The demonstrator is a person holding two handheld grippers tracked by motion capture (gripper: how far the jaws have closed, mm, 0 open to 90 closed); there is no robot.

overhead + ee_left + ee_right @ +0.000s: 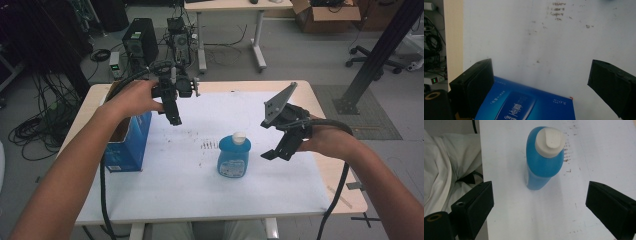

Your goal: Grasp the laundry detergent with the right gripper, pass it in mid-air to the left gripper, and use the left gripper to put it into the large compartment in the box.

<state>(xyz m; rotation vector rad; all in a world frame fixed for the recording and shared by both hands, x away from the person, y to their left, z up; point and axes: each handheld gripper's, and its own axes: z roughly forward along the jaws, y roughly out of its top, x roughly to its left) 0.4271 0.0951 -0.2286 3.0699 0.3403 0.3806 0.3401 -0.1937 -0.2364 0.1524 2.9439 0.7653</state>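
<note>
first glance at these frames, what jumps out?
The blue bottle with a white cap stands upright mid-table on the white sheet, apart from both grippers. The right gripper hangs open just to its right, jaws spread wide and empty. The left gripper, also open, hovers over the far-left part of the table beside an open blue box at the table's left edge.
</note>
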